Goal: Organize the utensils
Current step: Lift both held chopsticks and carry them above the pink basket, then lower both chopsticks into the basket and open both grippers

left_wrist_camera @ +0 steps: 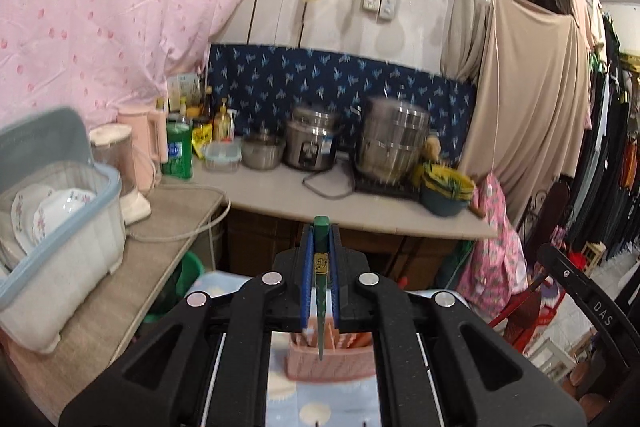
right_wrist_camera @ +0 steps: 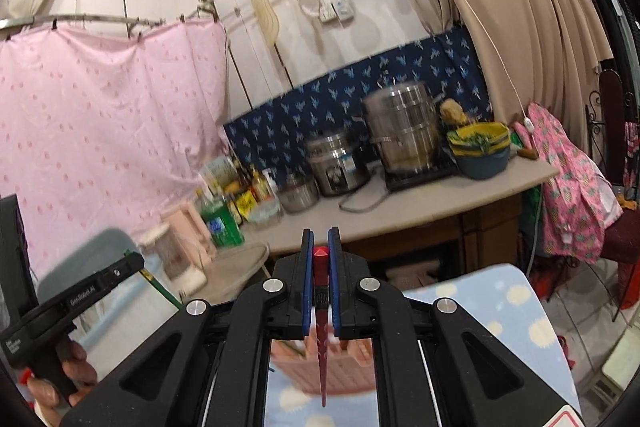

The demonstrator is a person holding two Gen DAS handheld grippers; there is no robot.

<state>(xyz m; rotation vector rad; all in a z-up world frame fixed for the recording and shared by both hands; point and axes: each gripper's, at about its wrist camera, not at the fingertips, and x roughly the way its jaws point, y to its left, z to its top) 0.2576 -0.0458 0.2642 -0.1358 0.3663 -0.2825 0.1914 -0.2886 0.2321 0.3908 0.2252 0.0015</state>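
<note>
Gripper on the left (left_wrist_camera: 320,247) was pinched on a green chopstick (left_wrist_camera: 321,291), its blue pads pressed flat against the thick upper end while the tapered tip hung down over a pink slatted utensil holder (left_wrist_camera: 328,363) standing near, on the blue spotted tabletop (left_wrist_camera: 288,403). The green stick was squared at the top, carried a small gold patterned band and narrowed to a fine point. To the right, the right gripper (right_wrist_camera: 321,259) was likewise closed on a dark red chopstick (right_wrist_camera: 322,339), red-capped at the top, its point hanging just above the same holder (right_wrist_camera: 340,367). Both sticks looked light, rigid and glossy, so likely to swivel or slide in a flat-pad pinch; a hold on the thick squared end, as seen, appeared the surest. Each hung close to upright, which seemed to suit dropping it tip-first between the slats. Pots and bottles crowded the far counter (left_wrist_camera: 280,195), well apart from the work.
</note>
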